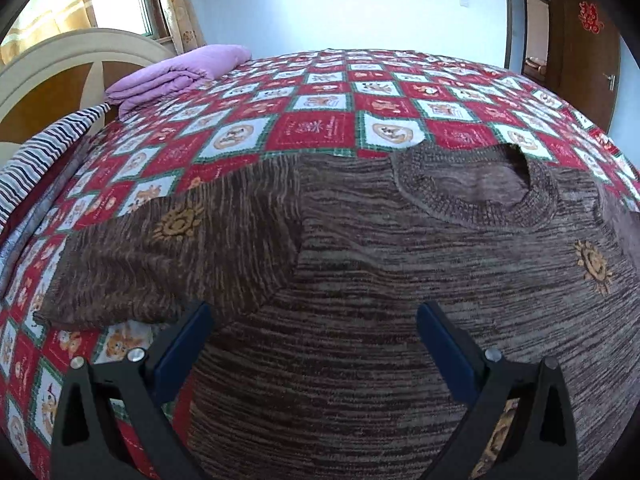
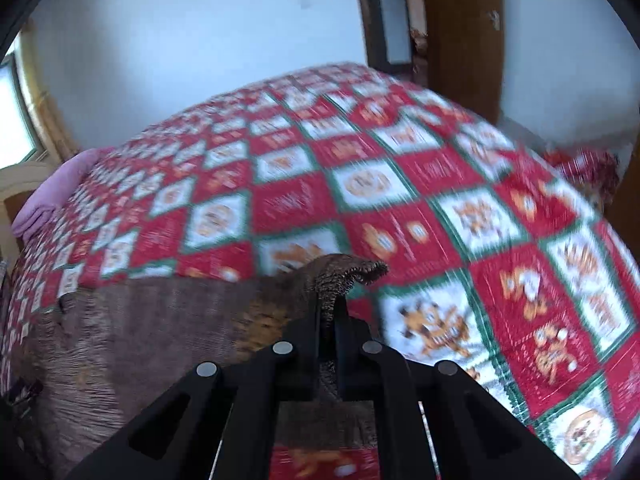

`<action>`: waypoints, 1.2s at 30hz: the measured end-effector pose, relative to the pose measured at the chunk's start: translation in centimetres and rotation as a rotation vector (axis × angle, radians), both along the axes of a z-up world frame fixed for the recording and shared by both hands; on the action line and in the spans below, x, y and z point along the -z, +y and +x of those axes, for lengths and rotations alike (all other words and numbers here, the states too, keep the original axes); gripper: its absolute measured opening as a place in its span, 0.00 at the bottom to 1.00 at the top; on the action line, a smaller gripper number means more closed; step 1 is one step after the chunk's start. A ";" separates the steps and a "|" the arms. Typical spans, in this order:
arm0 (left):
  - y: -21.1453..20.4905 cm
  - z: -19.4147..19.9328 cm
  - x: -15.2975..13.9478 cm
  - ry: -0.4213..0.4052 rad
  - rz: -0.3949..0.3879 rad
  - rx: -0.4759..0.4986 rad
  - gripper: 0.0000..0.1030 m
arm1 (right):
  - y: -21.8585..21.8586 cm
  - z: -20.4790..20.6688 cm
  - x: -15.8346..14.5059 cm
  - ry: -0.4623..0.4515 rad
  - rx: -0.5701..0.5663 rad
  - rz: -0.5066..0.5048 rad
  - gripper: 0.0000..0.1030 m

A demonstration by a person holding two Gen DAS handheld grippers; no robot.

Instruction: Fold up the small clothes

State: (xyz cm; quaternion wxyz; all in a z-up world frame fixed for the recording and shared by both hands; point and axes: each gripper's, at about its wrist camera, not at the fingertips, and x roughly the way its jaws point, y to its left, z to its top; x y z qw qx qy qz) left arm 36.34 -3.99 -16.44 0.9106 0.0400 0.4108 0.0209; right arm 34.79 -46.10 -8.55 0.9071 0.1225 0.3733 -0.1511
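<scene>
One brown sweater (image 1: 360,280) lies flat on the checked bedspread (image 1: 312,92), neck away. The left gripper (image 1: 314,328) hangs above its body, jaws spread wide and empty. The right gripper (image 2: 329,316) pinches the sweater's raised cuff (image 2: 352,274).

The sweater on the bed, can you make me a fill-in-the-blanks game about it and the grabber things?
1. The brown sweater lies on a bedspread checked in white and ____.
2. The right gripper is ____ on a bit of the sweater.
3. The left gripper hovers over the sweater with its fingers ____.
4. The folded blanket by the headboard is ____.

Missing words: red; shut; open; purple
</scene>
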 end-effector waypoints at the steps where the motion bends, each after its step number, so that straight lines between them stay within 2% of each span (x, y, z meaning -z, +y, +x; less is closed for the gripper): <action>1: 0.1 0.0 0.0 -0.002 -0.007 -0.002 1.00 | 0.7 0.2 -0.7 -0.004 -0.013 -0.009 0.05; 8: 1.5 -0.1 -0.1 -0.012 -0.095 -0.026 1.00 | 7.3 1.3 -5.3 -0.008 -0.101 -0.088 0.05; 13: 2.3 -0.2 0.0 -0.022 -0.147 -0.031 1.00 | 12.6 2.3 -7.6 -0.008 -0.179 -0.105 0.05; 20: 2.3 -0.3 -0.1 -0.035 -0.160 -0.020 1.00 | 20.3 3.8 -8.6 0.003 -0.297 -0.119 0.05; 24: 2.6 -0.4 -0.1 -0.037 -0.177 -0.023 1.00 | 24.0 4.8 -7.9 0.013 -0.357 -0.102 0.05; 29: 2.7 -0.3 -0.1 -0.040 -0.177 -0.025 1.00 | 28.8 6.3 -5.4 0.033 -0.424 -0.066 0.05; 32: 2.6 -0.5 0.0 -0.040 -0.176 -0.024 1.00 | 31.4 7.4 -2.9 0.050 -0.449 -0.040 0.05; 36: 2.6 -0.4 0.1 -0.031 -0.176 -0.025 1.00 | 34.7 9.5 2.5 0.105 -0.501 0.028 0.06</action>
